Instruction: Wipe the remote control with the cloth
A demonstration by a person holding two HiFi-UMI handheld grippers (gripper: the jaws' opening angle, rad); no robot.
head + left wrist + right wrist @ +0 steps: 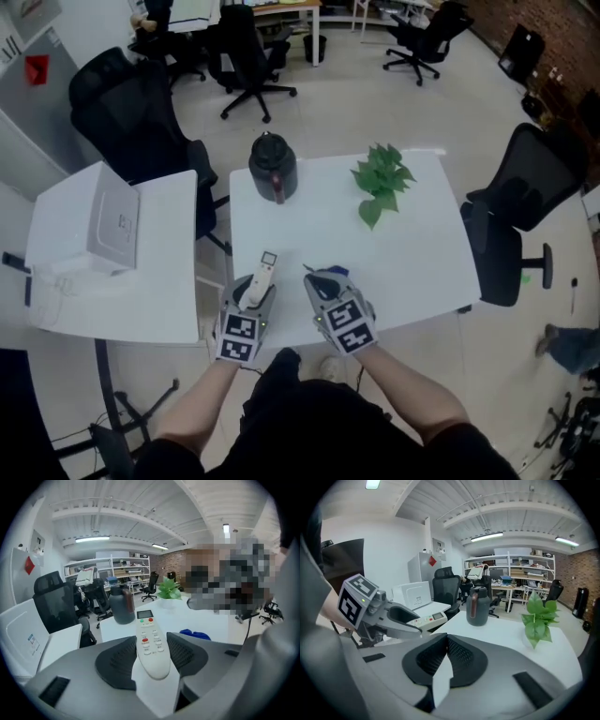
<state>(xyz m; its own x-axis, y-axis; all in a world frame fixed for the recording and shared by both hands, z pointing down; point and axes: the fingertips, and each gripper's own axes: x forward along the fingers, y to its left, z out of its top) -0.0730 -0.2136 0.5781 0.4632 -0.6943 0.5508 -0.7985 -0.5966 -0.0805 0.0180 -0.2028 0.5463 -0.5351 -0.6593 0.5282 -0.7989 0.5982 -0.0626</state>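
A white remote control [151,645] with red and green buttons lies lengthwise between the pads of my left gripper [152,652], which is shut on it and holds it just above the white table [412,253]. In the head view the remote [264,271] sticks out forward past the left gripper [255,289]. A blue cloth [196,634] lies on the table to the right of it, below the tip of my right gripper [319,279]. The right gripper [446,644] has its pads pressed together with nothing between them. From the right gripper view the remote [426,618] shows at the left.
A dark jug [273,167] and a small green plant [380,178] stand at the table's far side. A second white table with a white box [111,223] is on the left. Black office chairs [525,197] stand round the tables.
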